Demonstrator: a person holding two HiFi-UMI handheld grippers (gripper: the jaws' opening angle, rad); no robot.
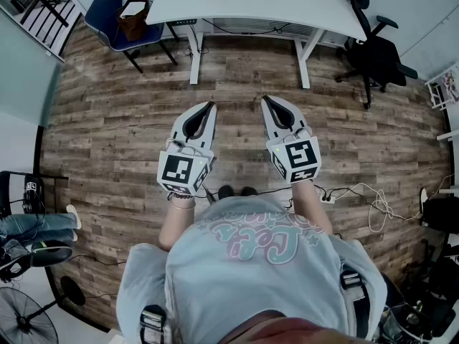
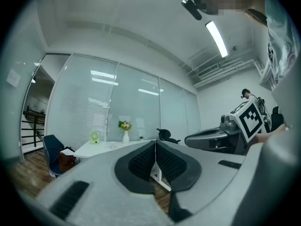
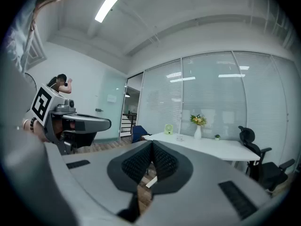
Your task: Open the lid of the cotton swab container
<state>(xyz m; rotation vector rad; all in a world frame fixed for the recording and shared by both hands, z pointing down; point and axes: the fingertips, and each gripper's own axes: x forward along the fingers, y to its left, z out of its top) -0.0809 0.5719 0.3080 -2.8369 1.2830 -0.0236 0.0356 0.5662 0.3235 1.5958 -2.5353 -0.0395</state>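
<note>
Both shut and empty, your grey left gripper [image 1: 211,106] and right gripper [image 1: 265,99] hang well short of the long white desk [image 1: 251,6] (no swab container visible), seemingly poised to start.

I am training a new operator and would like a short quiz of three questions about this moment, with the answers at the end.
1. True or false: the jaws of the left gripper are shut with nothing between them.
2. Which thing stands on the long white table together with the white vase of flowers? A) a small green fan B) a red kettle C) an open laptop
3. Fill in: the right gripper hangs above the brown wooden plank ____.

Key: 1 true; 2 A; 3 floor.
</note>
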